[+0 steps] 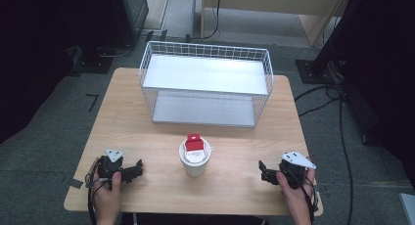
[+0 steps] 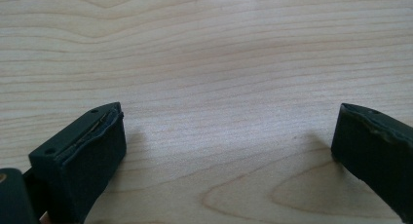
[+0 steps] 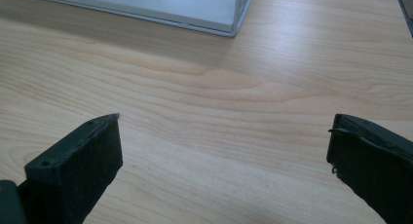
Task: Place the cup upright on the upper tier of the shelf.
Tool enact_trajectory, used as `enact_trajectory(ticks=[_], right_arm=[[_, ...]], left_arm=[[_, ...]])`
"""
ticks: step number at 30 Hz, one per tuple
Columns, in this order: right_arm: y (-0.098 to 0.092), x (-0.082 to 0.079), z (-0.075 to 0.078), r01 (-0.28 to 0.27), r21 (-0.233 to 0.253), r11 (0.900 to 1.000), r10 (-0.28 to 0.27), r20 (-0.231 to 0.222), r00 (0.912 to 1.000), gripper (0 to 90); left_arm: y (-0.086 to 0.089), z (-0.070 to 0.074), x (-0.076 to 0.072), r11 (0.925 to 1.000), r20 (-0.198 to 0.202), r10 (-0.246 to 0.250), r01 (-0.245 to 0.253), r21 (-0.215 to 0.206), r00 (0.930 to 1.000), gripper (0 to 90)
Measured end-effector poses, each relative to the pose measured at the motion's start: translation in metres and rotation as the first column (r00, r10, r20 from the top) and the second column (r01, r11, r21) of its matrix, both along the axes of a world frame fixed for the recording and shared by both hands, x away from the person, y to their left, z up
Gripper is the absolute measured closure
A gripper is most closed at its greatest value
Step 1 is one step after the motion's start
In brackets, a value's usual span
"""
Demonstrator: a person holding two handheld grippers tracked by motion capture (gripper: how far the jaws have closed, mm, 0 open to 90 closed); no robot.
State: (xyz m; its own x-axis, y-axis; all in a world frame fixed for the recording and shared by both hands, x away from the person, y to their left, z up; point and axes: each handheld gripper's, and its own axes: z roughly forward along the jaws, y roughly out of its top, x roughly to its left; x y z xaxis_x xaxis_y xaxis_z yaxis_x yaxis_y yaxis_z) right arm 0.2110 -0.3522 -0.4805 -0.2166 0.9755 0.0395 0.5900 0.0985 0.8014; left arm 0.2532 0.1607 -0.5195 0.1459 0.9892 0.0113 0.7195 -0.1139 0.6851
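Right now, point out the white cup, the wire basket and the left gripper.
white cup (image 1: 194, 167), high view, on its side wall.
wire basket (image 1: 205, 49), high view, on its back rim.
left gripper (image 1: 137, 168), high view, between its fingers.

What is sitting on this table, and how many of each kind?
Wire shelf racks: 1
White cups: 1, with a red and white packet in it
Packets: 1
Hand-held grippers: 2, left gripper and right gripper, both open
Total: 5

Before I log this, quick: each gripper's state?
Left gripper: open, holding nothing.
Right gripper: open, holding nothing.
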Motion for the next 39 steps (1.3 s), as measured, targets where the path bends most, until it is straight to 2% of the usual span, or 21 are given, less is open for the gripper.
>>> enact_trajectory(ticks=[4, 7, 25, 39], right_arm=[[0.008, 0.003, 0.004, -0.013, 0.008, 1.0, 0.013, 0.008, 0.9999, 0.0], [0.016, 0.006, 0.006, -0.034, -0.004, 0.999, 0.034, 0.018, 0.9993, 0.0], [0.044, 0.012, 0.008, -0.086, -0.003, 0.996, 0.086, 0.026, 0.9959, 0.0], [0.074, 0.016, 0.006, -0.152, 0.0, 0.988, 0.152, 0.022, 0.9881, 0.0]], left_arm=[[0.0, 0.0, 0.0, 1.0, -0.001, -0.003, 0.003, 0.001, 1.0, 0.0], [0.0, 0.0, 0.0, 1.0, -0.001, -0.004, 0.004, 0.001, 1.0, 0.0], [-0.001, 0.0, 0.0, 1.0, 0.001, -0.004, 0.004, -0.002, 1.0, 0.0], [-0.001, 0.0, 0.0, 1.0, 0.0, -0.005, 0.005, -0.002, 1.0, 0.0]])
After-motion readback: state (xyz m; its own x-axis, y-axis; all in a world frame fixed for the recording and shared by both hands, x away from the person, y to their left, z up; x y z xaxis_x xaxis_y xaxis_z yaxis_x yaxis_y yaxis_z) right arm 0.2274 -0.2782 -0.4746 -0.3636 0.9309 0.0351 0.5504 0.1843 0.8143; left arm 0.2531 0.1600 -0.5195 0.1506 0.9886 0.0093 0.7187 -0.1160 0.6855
